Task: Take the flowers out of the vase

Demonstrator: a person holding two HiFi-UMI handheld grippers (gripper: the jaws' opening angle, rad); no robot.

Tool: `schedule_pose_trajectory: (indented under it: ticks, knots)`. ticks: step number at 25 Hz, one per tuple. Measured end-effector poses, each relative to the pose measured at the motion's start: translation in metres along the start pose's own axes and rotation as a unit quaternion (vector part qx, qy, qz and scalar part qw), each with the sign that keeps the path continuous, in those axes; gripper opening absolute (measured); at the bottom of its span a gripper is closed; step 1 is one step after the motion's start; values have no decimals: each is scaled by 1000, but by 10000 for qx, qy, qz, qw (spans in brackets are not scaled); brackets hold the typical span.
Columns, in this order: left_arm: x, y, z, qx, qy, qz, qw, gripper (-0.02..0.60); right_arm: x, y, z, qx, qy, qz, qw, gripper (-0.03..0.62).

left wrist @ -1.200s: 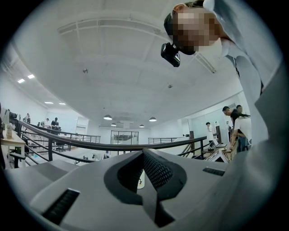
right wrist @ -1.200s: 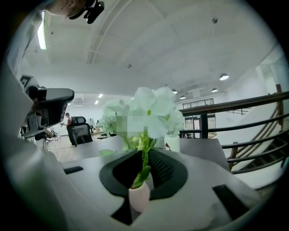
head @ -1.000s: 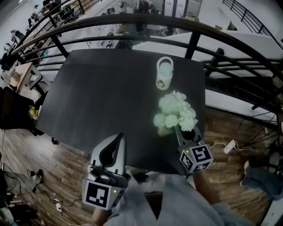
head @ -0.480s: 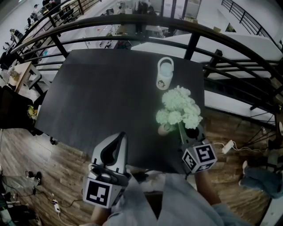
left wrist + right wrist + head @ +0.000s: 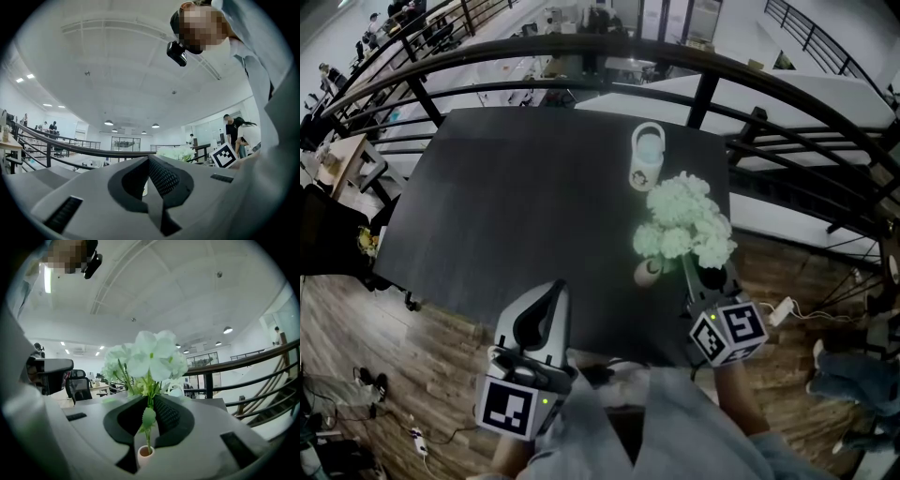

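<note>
A bunch of white flowers hangs over the near right part of the black table. My right gripper is shut on the green stems just below the blooms. In the right gripper view the flowers rise above the jaws, and the stem ends reach down into the mouth of the small pale vase. The vase stands on the table under the bunch. My left gripper hovers at the table's near edge, shut and holding nothing. From the left gripper view the flowers show far off.
A white jug with a handle stands at the back of the table, beyond the flowers. A dark curved railing runs behind the table. To the right the table edge drops to a wooden floor.
The right gripper has risen with the flowers, and the bunch has drifted up and slightly right in the head view. The vase mouth now shows below the blooms. The left gripper stayed put.
</note>
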State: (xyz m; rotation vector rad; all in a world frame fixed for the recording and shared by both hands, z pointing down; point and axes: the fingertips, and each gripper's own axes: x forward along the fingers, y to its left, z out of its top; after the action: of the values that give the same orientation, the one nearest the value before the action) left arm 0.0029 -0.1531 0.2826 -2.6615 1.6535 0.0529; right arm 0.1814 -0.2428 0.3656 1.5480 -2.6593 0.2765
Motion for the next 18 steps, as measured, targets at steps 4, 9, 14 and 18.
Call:
schedule_pose_trajectory:
  ticks: [4, 9, 14, 18]
  knots:
    - [1, -4, 2, 5, -29, -34, 10000, -3, -5, -1, 13, 41, -123, 10, 9999, 43]
    - [0, -6, 3, 3, -38, -61, 10000, -3, -10, 0, 31, 380, -335, 50, 9987, 43]
    - [0, -6, 3, 6, -53, -90, 9999, -3, -13, 7, 47, 321, -453, 123, 9984, 43]
    - [0, -3, 4, -10, -79, -66, 9999, -3, -12, 15, 55, 290, -493, 233, 9981, 41]
